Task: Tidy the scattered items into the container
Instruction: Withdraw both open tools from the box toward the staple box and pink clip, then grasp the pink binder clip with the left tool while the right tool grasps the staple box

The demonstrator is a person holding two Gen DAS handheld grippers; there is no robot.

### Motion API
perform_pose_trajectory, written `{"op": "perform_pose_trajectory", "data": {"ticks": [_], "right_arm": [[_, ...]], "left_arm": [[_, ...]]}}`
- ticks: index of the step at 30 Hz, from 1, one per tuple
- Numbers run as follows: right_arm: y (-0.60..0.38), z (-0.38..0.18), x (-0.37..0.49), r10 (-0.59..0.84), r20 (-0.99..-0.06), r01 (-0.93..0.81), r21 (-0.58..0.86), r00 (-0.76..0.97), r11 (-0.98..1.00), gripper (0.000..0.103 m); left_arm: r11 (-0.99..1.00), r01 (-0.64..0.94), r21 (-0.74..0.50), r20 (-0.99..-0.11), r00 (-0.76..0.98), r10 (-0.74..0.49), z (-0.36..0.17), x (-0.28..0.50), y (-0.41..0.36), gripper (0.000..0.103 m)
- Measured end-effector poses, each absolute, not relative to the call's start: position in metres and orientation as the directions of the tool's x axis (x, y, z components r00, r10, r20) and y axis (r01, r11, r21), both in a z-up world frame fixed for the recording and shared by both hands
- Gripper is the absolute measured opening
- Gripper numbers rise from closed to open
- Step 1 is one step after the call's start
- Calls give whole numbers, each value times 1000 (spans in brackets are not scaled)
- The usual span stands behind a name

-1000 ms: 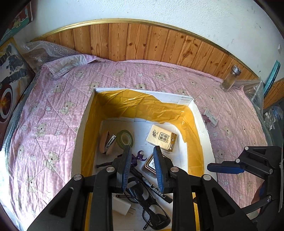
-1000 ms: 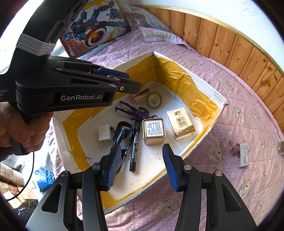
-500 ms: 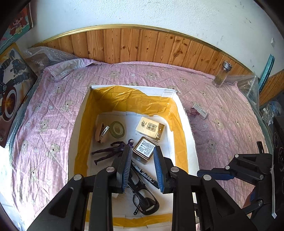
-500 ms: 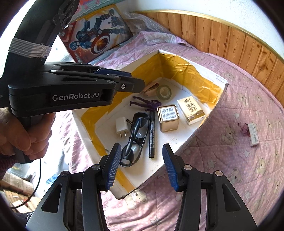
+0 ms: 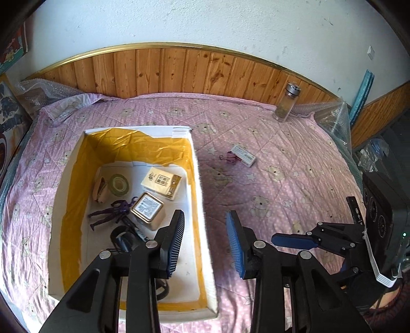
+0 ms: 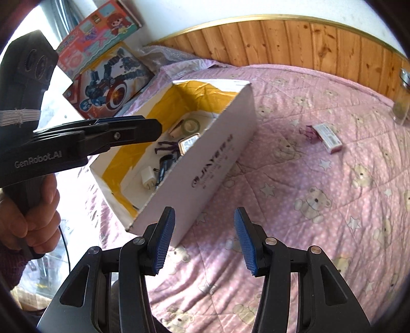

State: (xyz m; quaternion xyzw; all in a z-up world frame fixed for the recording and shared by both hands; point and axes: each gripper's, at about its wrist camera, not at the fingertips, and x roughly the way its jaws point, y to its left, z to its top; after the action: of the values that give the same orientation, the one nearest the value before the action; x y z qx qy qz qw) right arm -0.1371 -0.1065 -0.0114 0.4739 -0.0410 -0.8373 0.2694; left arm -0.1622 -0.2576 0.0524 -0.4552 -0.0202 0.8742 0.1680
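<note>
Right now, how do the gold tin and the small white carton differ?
Place: the gold tin lies inside the box among other items; the small white carton lies out on the pink quilt, touching a purple clip.
Shape: the tin is squarish with rounded corners, the carton long and narrow.
Colour: the tin has a gold rim, the carton is white with a pink edge.
Both lie flat, with printed labels.

- A white plaster wall (image 5: 205,23) rises above wood panelling (image 5: 179,71) capped with a gold trim.
- A pink bear-print quilt (image 5: 282,179) covers the surface.
- Bubble wrap (image 5: 330,115) sits in the corner.
- Daylight glares at the left of the right wrist view.
</note>
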Motion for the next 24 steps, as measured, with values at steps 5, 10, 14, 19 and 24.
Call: {"op": "perform_pose_trajectory", "data": {"ticks": [5, 10, 14, 19, 24], "right_arm": [[-64, -23, -147, -459, -775, 344, 328, -435, -880, 52], [-26, -33, -175, -388, -789, 289, 276, -477, -917, 52], [3, -45, -211, -318, -803, 256, 213, -504, -943, 52], [21, -64, -267, -272, -821, 281, 143, -503, -949, 52], [15, -93, -318, -262, -840, 367, 81, -476, -927, 52]], "left_arm": [[-926, -319, -204, -796, -497, 346, 46, -171, -212, 41], [-926, -304, -224, -803, -481, 352, 33, -198, -171, 49], [-931, -282, -233, -806, -480, 347, 20, -232, -144, 49], [-950, -221, -219, -819, -489, 302, -11, -283, -123, 49], [-962, -140, -237, -837, -474, 275, -54, -333, -122, 49]]}}
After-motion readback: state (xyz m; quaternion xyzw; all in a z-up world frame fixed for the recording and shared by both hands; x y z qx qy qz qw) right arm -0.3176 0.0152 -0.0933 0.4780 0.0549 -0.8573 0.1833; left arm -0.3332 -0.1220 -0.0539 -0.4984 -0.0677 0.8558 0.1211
